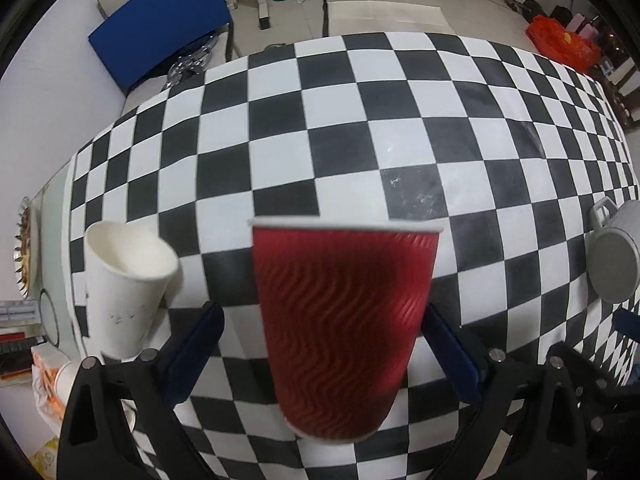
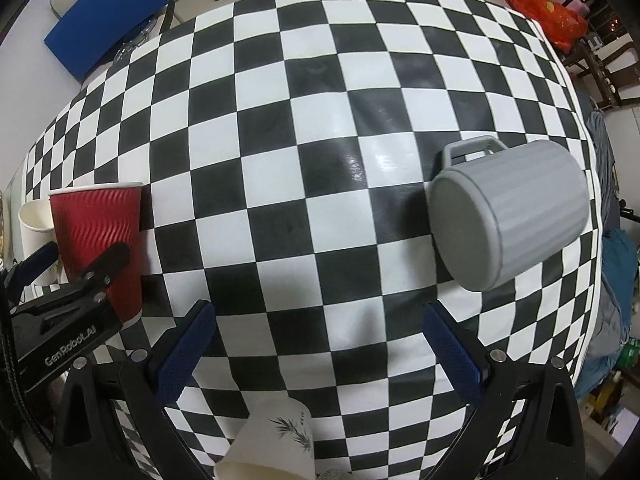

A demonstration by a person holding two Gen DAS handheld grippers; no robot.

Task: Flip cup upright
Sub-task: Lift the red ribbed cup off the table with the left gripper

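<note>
Fingers of our left gripper (image 1: 324, 344) stand wide apart on either side of the red ribbed paper cup (image 1: 340, 328), which stands upright on the black-and-white checkered tablecloth (image 1: 360, 152), white rim on top; whether the blue pads touch its wall we cannot tell. Just to its left stands a plain white paper cup (image 1: 124, 292), also mouth up. Our right gripper (image 2: 320, 356) is released too, jaws spread over bare cloth, with a white paper cup printed with dark leaves (image 2: 276, 440) lying tipped at the near edge below it. Farther right, a grey ribbed plastic mug (image 2: 508, 212) lies on its side, base toward us, handle on its far side. Beyond the table sits a blue chair (image 1: 160, 20).
</note>
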